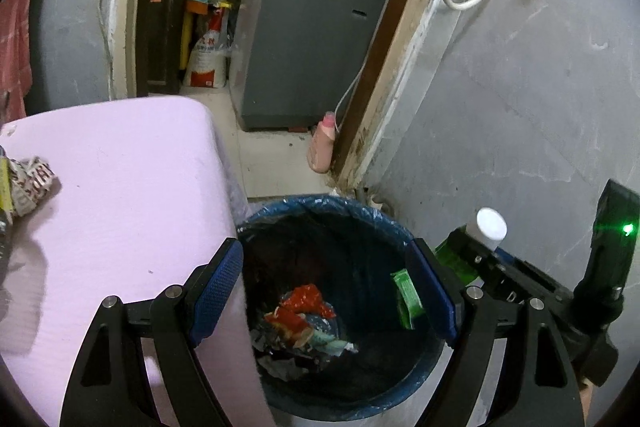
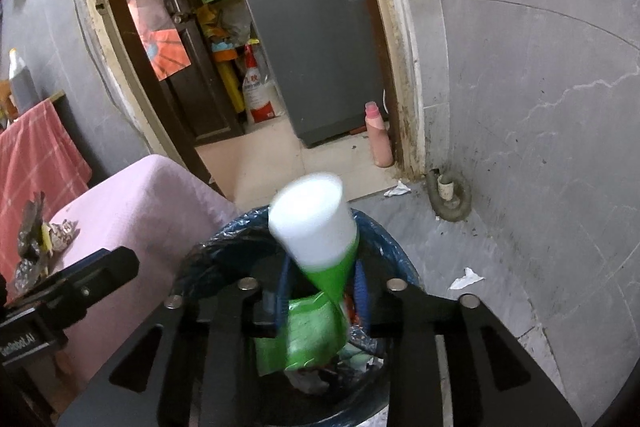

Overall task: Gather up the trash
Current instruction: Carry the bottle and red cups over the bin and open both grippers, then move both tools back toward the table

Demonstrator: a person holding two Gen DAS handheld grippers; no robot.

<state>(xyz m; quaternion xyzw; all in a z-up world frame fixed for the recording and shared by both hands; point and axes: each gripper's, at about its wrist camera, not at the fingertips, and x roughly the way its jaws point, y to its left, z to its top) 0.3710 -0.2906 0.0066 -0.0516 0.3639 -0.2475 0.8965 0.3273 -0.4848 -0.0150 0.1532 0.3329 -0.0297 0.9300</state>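
Observation:
A bin lined with a blue bag (image 1: 320,205) stands on the floor beside the pink table (image 1: 120,187), with red and mixed wrappers (image 1: 300,311) at its bottom. My left gripper (image 1: 326,251) hangs open over the bin with nothing between its blue pads; a green wrapper (image 1: 406,295) is inside the bin by its right finger. My right gripper (image 2: 322,283) is over the same bin (image 2: 384,239). A green tube with a white cap (image 2: 316,223), blurred and tilted, stands between its pads, and the left pad is clear of it.
Crumpled wrappers (image 1: 32,183) lie on the table's left part. Paper scraps (image 2: 466,277) lie on the grey floor right of the bin. A pink bottle (image 2: 378,139) stands at the door frame, with a grey washing machine (image 1: 312,27) behind it. A grey wall is close on the right.

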